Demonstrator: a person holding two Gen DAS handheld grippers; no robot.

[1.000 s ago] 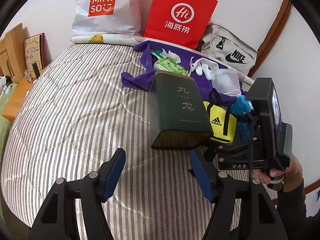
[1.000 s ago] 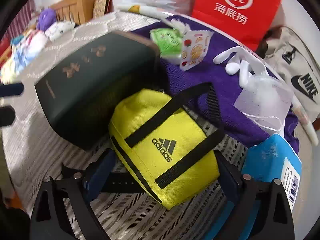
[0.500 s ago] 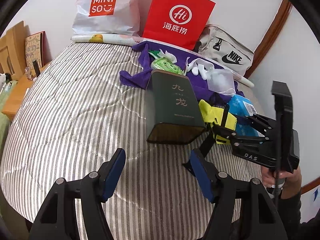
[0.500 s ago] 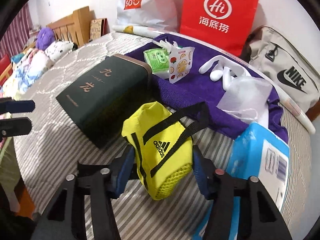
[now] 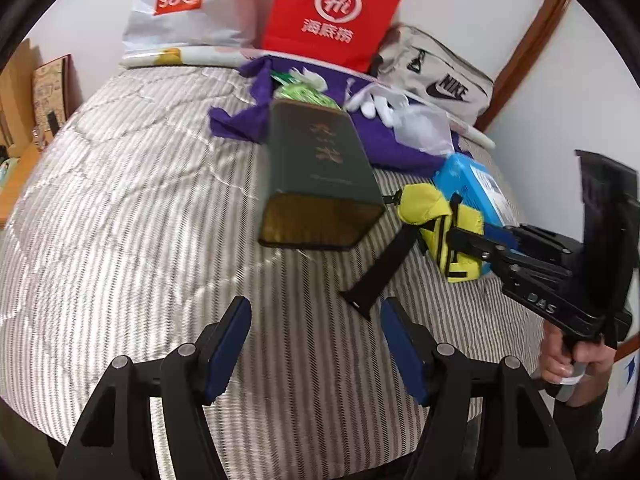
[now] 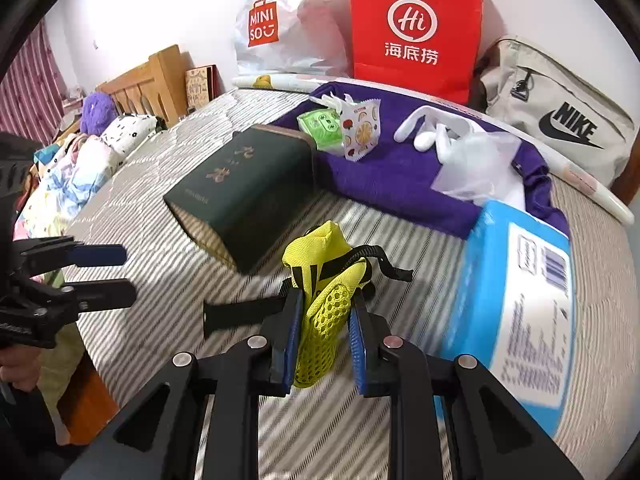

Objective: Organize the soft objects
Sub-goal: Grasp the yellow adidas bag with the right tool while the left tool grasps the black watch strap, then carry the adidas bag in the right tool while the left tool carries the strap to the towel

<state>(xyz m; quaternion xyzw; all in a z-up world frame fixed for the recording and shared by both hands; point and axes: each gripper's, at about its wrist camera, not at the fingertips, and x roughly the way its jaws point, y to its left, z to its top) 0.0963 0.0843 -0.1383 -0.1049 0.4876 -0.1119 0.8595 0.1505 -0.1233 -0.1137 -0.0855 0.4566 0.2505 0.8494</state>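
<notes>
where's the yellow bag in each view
Left wrist view: the yellow bag is right of centre, pinched in the closing right tongs, right of the green box.
Right wrist view: the bag is low and central, squeezed between the tongs' pads, strap trailing left.
Shared landmark: the red paper bag at the wall.

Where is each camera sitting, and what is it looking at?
Left wrist: sits on the left gripper, looking down across the striped bed; its open blue fingers show, plus a hand.
Right wrist: sits on the right gripper, its jaws closing on the yellow bag.
Both see the green box and yellow bag.
</notes>
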